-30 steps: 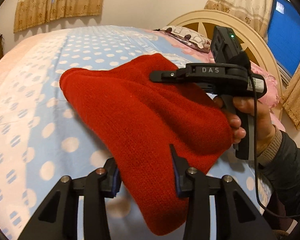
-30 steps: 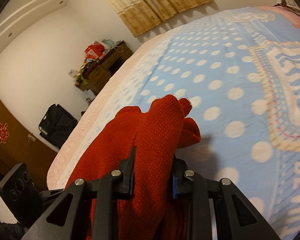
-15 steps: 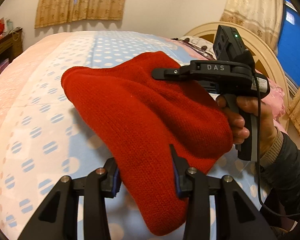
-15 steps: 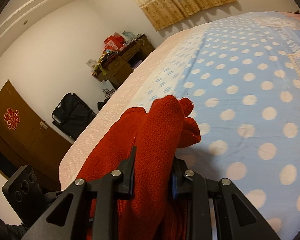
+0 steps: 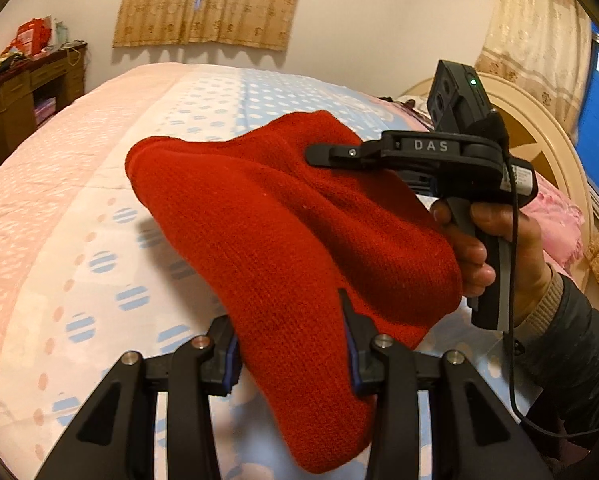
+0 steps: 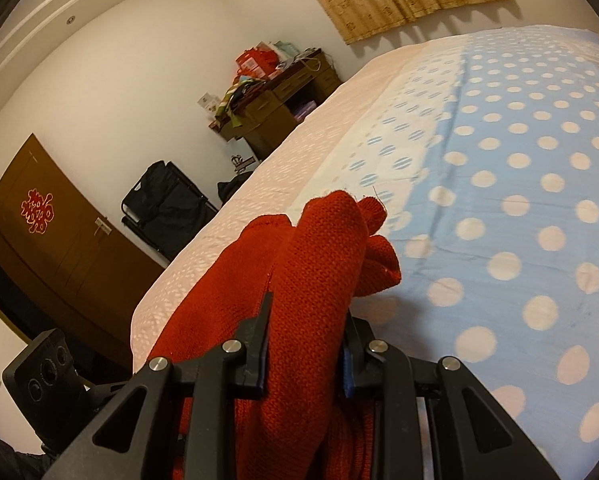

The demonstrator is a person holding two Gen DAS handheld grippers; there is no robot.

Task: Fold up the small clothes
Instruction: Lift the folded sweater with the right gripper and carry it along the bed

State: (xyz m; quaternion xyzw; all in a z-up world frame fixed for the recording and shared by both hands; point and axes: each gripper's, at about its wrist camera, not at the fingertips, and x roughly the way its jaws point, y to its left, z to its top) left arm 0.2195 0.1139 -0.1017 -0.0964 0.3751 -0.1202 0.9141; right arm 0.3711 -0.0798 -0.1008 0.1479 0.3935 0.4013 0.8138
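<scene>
A small red knitted garment [image 5: 283, 240] is hanging in the air above the polka-dot blue, white and pink bedspread [image 5: 99, 240], stretched between two hand-held tools and not touching the bedspread in either view. The left gripper [image 5: 289, 344] is clamping a thick fold of the knit between its blue-padded jaws near the garment's lower end, while the right gripper [image 6: 303, 344] is pinching a bunched corner, its jaws closed on wool that is spilling up past the tips; seen from the left wrist, that right tool is reaching in over the garment's upper edge, held in the person's right hand [image 5: 495, 248]. The garment is sagging in a loose, doubled shape, so the fold is judged to be only under way, with the piece yet to be laid flat on the bedspread. The main risk from here is the soft, stretchy knit slipping out of one pinch if the two tools are pulled apart too hard, or the layers landing crooked and bunched if one end is lowered ahead of the other. Beyond the bedspread's far edge, a brown wooden desk [image 6: 275, 112] is carrying a heap of colourful bags and packets, and a black bag [image 6: 167, 204] is standing on the floor beside it; what is inside cannot be made out.
</scene>
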